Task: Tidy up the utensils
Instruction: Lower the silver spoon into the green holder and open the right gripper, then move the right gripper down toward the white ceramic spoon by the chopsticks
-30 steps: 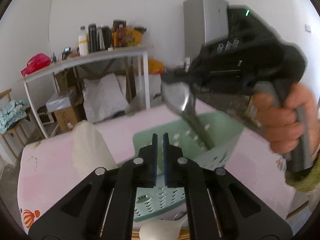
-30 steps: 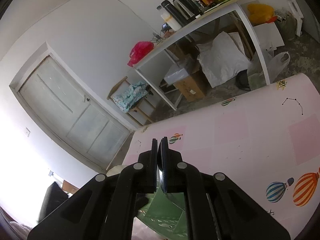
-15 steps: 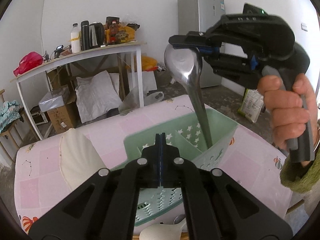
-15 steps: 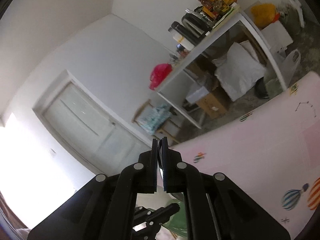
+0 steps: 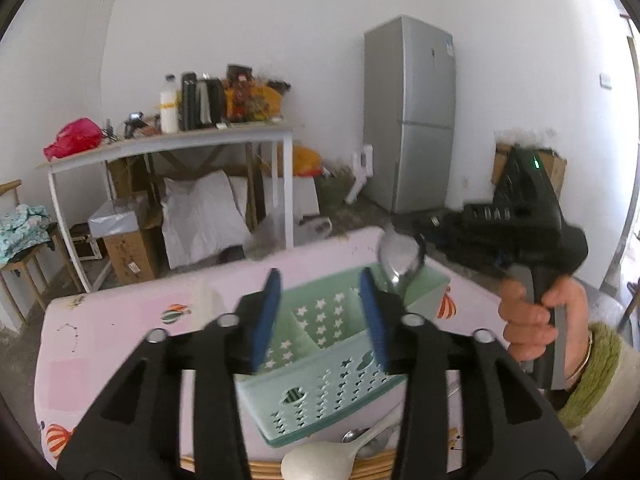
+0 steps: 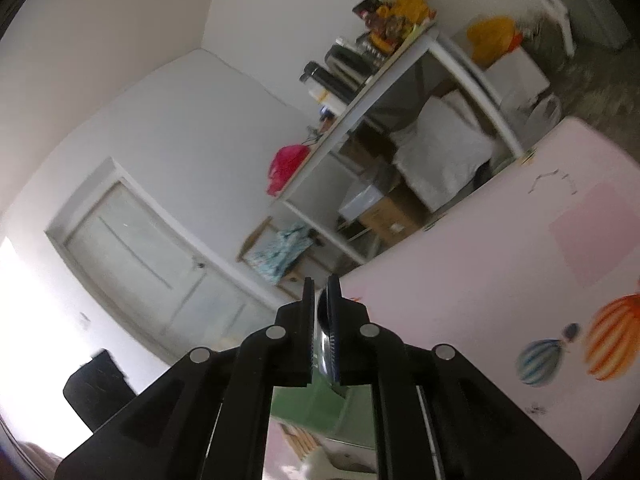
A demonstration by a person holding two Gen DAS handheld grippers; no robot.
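A person's right gripper point(image 6: 321, 320), jaws just beginning to part, lowers a steel spoon point(image 5: 400, 260) handle-first into the green utensil basket point(image 5: 332, 360) at two o'clock of the left gripper point(image 5: 320, 312), which is opening on nothing; release looks next, then the white spoon point(image 5: 320, 460) lying at six o'clock

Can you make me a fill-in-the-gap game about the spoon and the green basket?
1. The right gripper holds a metal ____ by its bowl.
2. The spoon's handle goes down into the ____ basket.
3. On the pink tablecloth are pictures of hot-air ____.
4. The left gripper has ____ between its blue pads.

Missing words: spoon; green; balloons; nothing
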